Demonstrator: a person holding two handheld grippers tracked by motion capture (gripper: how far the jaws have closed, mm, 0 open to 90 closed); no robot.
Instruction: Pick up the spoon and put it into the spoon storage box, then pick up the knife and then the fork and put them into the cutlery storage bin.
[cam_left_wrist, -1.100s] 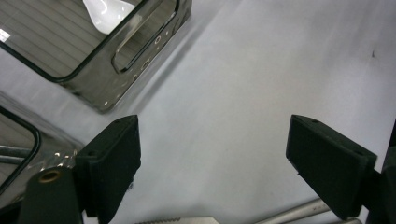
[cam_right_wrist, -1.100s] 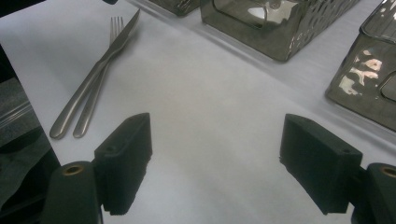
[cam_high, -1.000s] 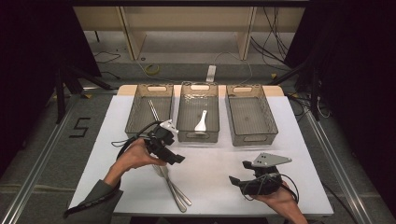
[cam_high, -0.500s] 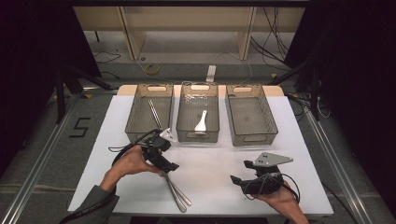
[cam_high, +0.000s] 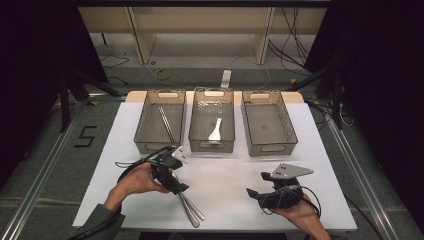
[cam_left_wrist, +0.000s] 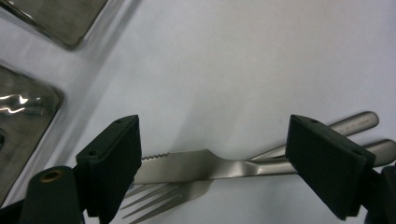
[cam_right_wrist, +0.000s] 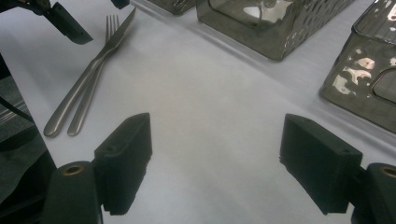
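Observation:
A steel knife (cam_left_wrist: 205, 165) lies across a fork (cam_left_wrist: 154, 201) on the white table. My left gripper (cam_left_wrist: 215, 170) is open, its jaws straddling the knife lengthwise just above it. From above, the left gripper (cam_high: 172, 176) hangs over the knife and fork (cam_high: 190, 210) at the table's front left. In the right gripper view the knife (cam_right_wrist: 100, 56) and fork (cam_right_wrist: 91, 88) lie side by side at the far left. My right gripper (cam_right_wrist: 215, 163) is open over bare table, seen from above at the front right (cam_high: 255, 192).
Three dark mesh bins stand in a row at the back: the left bin (cam_high: 161, 120) holds thin metal sticks, the middle bin (cam_high: 212, 120) a white spoon (cam_high: 215, 131), and the right bin (cam_high: 267, 122) nothing visible. The table's front edge runs just below both hands.
My left gripper has dropped and moved toward the front, from beside the left bin down over the knife and fork. The right gripper has stayed put.

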